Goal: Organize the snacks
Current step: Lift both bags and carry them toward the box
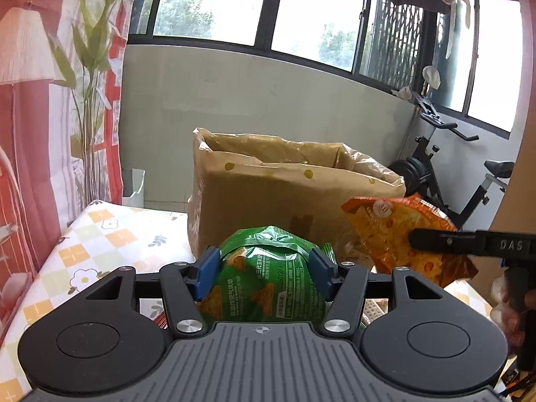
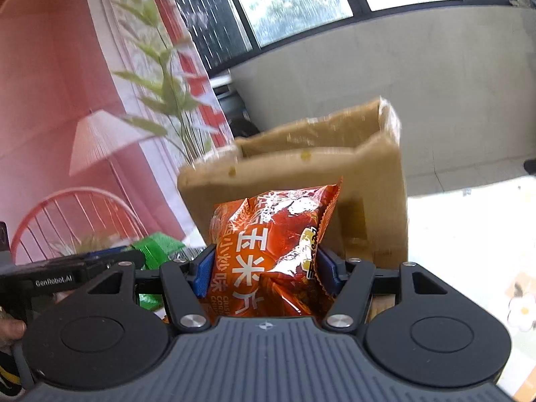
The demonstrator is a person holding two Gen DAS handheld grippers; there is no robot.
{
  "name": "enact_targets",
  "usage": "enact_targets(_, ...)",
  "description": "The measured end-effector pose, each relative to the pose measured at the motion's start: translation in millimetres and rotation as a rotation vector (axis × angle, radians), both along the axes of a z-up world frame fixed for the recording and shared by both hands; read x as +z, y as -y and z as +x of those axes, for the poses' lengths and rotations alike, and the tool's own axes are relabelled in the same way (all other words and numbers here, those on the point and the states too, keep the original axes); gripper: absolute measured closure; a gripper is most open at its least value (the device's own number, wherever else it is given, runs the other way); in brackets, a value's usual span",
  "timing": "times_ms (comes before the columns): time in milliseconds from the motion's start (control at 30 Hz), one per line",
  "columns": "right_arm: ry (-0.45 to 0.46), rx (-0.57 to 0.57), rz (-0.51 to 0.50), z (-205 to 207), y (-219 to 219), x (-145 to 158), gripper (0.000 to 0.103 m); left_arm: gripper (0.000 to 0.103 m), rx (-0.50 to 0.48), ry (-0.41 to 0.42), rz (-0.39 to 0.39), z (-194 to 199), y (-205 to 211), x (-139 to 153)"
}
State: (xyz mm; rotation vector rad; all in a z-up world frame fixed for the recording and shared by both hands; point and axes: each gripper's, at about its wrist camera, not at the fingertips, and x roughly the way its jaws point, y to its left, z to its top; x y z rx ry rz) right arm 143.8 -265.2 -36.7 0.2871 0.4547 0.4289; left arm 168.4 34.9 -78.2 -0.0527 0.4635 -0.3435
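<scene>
Above the worktop, before the cardboard box:
Left tool: you had it clenched on the green snack bag, blue pads pressed into both sides, the bag clear of the floral cloth.
Right tool: you held the orange snack bag crosswise, pinched at its middle.
Purpose: both bags sat raised toward the box, presumably to be dropped in together.
Box rim: open top, lined with loose plastic that sagged inward; a likely snag.
Room: the tools rode close side by side; free space lay left over the worktop.
Right side: an exercise bike stood behind, well apart.
</scene>
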Motion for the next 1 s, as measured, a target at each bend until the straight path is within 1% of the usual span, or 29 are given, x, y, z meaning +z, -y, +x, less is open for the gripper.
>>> enact_targets(67,0.004,-0.008,-0.011,2,-2,-1,0.040,0.043,0.004,-0.025,-0.006,5,2,-8)
enact_targets(133,-0.011,-0.012,-0.009,4,-2,-6,0.040,0.043,-0.002,-0.054,-0.018,9,3,-19)
enact_targets(200,-0.033,-0.012,-0.015,4,-4,-15,0.040,0.043,-0.006,-0.084,-0.003,14,8,-35)
enact_targets(267,-0.054,-0.015,-0.032,4,-3,-24,0.040,0.043,-0.009,-0.133,0.013,20,13,-55)
enact_targets(333,-0.083,-0.018,-0.031,6,-1,-33,0.040,0.043,-0.017,-0.174,0.045,24,19,-71)
enact_targets(367,-0.093,-0.021,-0.029,7,-1,-37,0.040,0.040,-0.020,-0.167,0.055,24,20,-76)
enact_targets(400,-0.099,-0.025,-0.030,7,1,-40,0.040,0.039,-0.024,-0.156,0.061,23,20,-78)
enact_targets(467,-0.112,-0.030,-0.028,8,3,-44,0.040,0.025,-0.022,-0.185,0.072,25,20,-80)
enact_targets(567,-0.128,-0.034,-0.020,9,5,-49,0.040,0.017,-0.025,-0.242,0.081,29,18,-87)
enact_targets(667,-0.133,-0.028,-0.012,11,5,-52,0.040,0.013,-0.033,-0.297,0.119,30,18,-98)
enact_targets(700,-0.135,-0.025,-0.010,11,5,-53,0.040,0.013,-0.032,-0.302,0.133,29,19,-102)
enact_targets(800,-0.141,-0.019,-0.007,11,7,-56,0.040,0.011,-0.033,-0.300,0.137,26,22,-104)
enact_targets(867,-0.148,-0.020,-0.005,12,8,-57,0.040,0.008,-0.042,-0.314,0.153,27,24,-106)
enact_targets(1000,-0.153,-0.021,0.000,15,6,-57,0.040,0.007,-0.057,-0.309,0.183,26,29,-106)
